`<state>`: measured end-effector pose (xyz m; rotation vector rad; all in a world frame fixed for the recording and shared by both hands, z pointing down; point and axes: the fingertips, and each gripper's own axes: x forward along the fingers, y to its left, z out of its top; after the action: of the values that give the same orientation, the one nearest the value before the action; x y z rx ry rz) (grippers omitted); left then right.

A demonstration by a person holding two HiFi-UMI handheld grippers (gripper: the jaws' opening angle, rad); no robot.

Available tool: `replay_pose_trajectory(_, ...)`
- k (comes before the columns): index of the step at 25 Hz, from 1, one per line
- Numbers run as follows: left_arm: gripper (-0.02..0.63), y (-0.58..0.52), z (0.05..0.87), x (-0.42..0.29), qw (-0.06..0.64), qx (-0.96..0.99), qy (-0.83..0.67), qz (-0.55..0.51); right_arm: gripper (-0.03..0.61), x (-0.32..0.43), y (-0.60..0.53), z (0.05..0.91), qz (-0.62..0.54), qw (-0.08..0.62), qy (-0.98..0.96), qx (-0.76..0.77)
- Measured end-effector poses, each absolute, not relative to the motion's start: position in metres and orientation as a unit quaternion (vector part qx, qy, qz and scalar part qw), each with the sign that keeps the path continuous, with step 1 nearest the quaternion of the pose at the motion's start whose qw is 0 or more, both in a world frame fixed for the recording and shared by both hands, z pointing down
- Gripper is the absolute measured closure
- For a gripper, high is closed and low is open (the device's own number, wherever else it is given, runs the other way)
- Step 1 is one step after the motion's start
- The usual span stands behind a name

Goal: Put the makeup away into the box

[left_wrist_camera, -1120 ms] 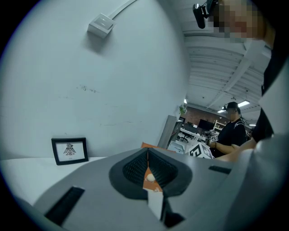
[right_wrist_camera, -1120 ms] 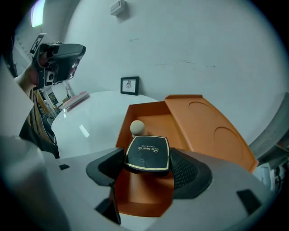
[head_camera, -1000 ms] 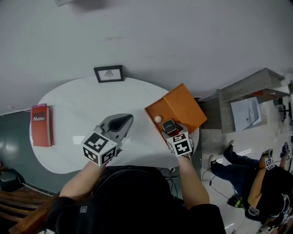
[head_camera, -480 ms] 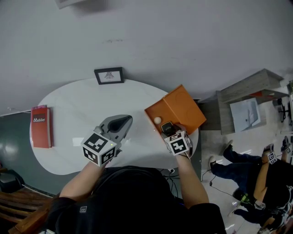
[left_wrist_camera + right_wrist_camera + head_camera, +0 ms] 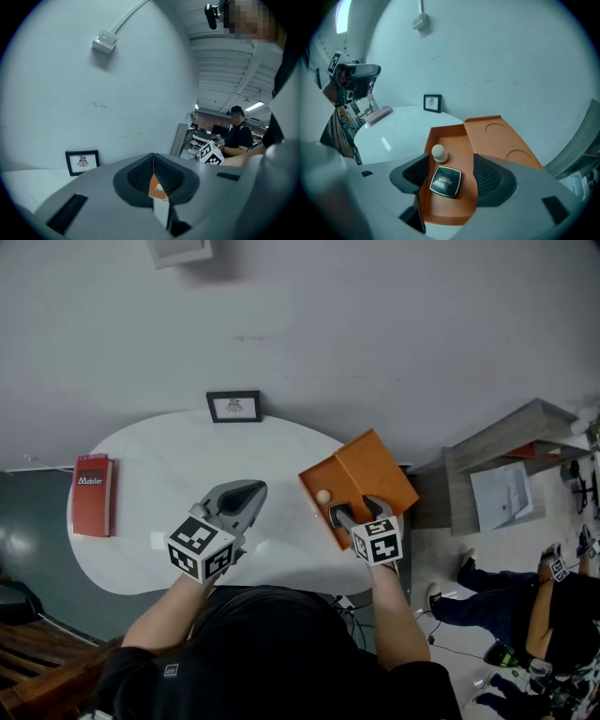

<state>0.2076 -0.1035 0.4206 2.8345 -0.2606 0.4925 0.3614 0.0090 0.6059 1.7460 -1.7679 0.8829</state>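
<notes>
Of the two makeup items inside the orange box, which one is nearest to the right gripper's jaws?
The black square compact: it lies flat directly between the open jaws, while the round cream ball sits farther in, beyond them.

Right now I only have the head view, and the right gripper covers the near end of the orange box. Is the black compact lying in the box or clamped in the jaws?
Observer: In the right gripper view, the black compact lies flat on the floor of the orange box. The right gripper has its jaws apart, with a gap on each side of the compact.
Operator: Is the pale ball between the jaws too?
Observer: No, the pale ball stands beyond the jaw tips, past the compact's far corner.
Operator: Is the left gripper carrying anything?
Observer: No, the left gripper has its jaws together with nothing between them.
</notes>
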Motion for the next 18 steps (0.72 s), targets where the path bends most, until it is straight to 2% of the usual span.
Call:
replay_pose_trajectory(9,0.6,-0.127,0.371,0.176,0.072,0.977,-0.151,0.131,0.298,0.353,-0.04,0.506,0.215,0.189,-0.712,0.641)
replay_pose_trajectory(18,0.6,-0.163,0.332,0.1,0.046,0.978,-0.17,0.112,0.317,0.284,-0.108,0.418,0.142,0.152,-0.751,0.627)
